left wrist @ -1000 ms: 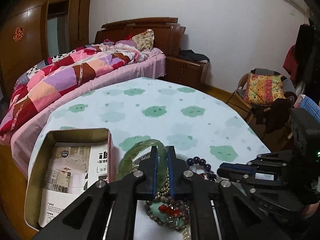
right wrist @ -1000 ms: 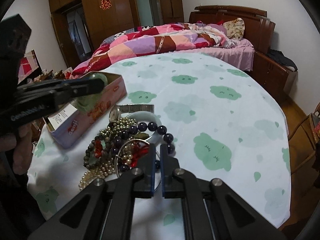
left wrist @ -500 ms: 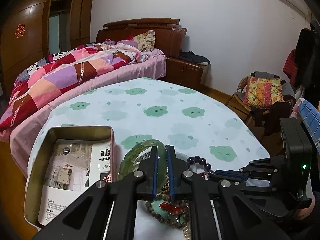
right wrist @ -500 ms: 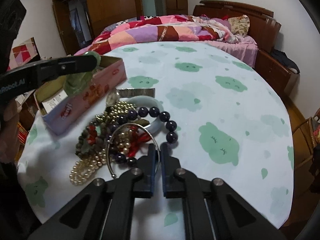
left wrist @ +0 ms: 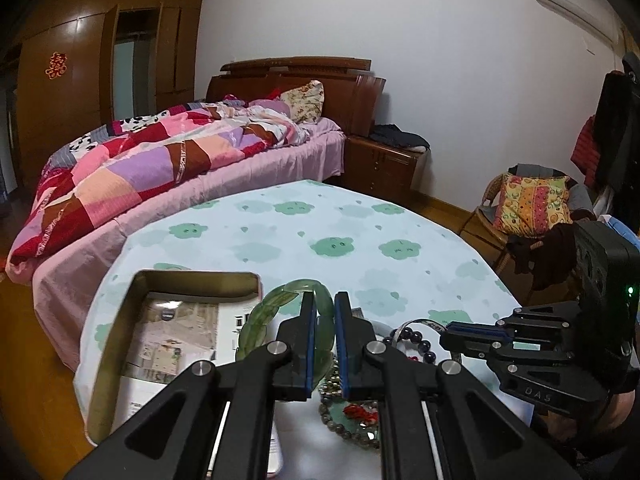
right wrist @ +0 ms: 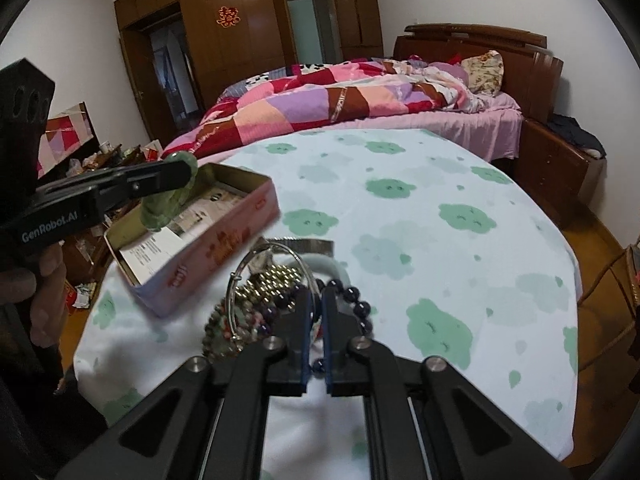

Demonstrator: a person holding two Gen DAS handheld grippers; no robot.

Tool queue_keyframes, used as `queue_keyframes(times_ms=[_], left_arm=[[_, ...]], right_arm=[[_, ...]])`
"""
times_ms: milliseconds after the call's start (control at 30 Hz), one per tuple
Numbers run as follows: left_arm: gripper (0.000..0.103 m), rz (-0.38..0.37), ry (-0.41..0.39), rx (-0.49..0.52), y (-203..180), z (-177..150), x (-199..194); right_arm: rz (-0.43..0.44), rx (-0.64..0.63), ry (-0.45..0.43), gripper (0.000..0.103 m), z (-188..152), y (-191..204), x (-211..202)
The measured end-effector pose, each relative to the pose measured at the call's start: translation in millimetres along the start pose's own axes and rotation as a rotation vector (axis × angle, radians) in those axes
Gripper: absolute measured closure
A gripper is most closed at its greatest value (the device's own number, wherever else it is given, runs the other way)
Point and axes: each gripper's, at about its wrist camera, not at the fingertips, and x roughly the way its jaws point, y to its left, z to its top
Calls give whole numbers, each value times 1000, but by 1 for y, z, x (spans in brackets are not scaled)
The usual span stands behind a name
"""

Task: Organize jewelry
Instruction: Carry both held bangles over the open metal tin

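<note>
My left gripper (left wrist: 324,304) is shut on a green jade bangle (left wrist: 280,300) and holds it in the air beside the open pink tin box (left wrist: 120,312). In the right wrist view the bangle (right wrist: 168,204) hangs over the tin's (right wrist: 224,236) near corner. My right gripper (right wrist: 316,300) is shut on a thin silver bangle (right wrist: 256,264) and lifts it off the jewelry pile (right wrist: 260,304) of bead bracelets and pearls. The right gripper also shows in the left wrist view (left wrist: 460,330).
The round table (right wrist: 440,220) has a white cloth with green cloud prints. A metal watch band (right wrist: 304,245) lies behind the pile. A bed (right wrist: 360,96) stands past the table's far edge. A chair with a cushion (left wrist: 528,204) is at the right.
My right gripper has risen with the silver bangle, tilting it up off the pile. My left gripper has lifted the green bangle and moved it toward the tin.
</note>
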Motion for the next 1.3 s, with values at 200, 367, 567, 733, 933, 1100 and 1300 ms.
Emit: queue_keyframes(times_ms=[200, 367, 567, 733, 933, 1100, 1300], left_arm=[[95, 8, -15, -24, 16, 2, -7], [95, 16, -24, -46, 29, 5, -11], [95, 64, -9, -52, 50, 7, -6], [95, 95, 22, -55, 70, 8, 5], [95, 140, 72, -71, 97, 9, 26], [95, 165, 96, -64, 109, 11, 38], [95, 181, 127, -66, 121, 14, 51]], right_arm=[[45, -11, -7, 96, 21, 8, 9], [60, -43, -17, 96, 35, 16, 15], [84, -81, -16, 96, 54, 28, 30], [104, -103, -10, 96, 70, 39, 43], [96, -144, 5, 96, 91, 56, 69], [93, -155, 28, 96, 99, 65, 93], [83, -166, 69, 96, 101, 71, 113]])
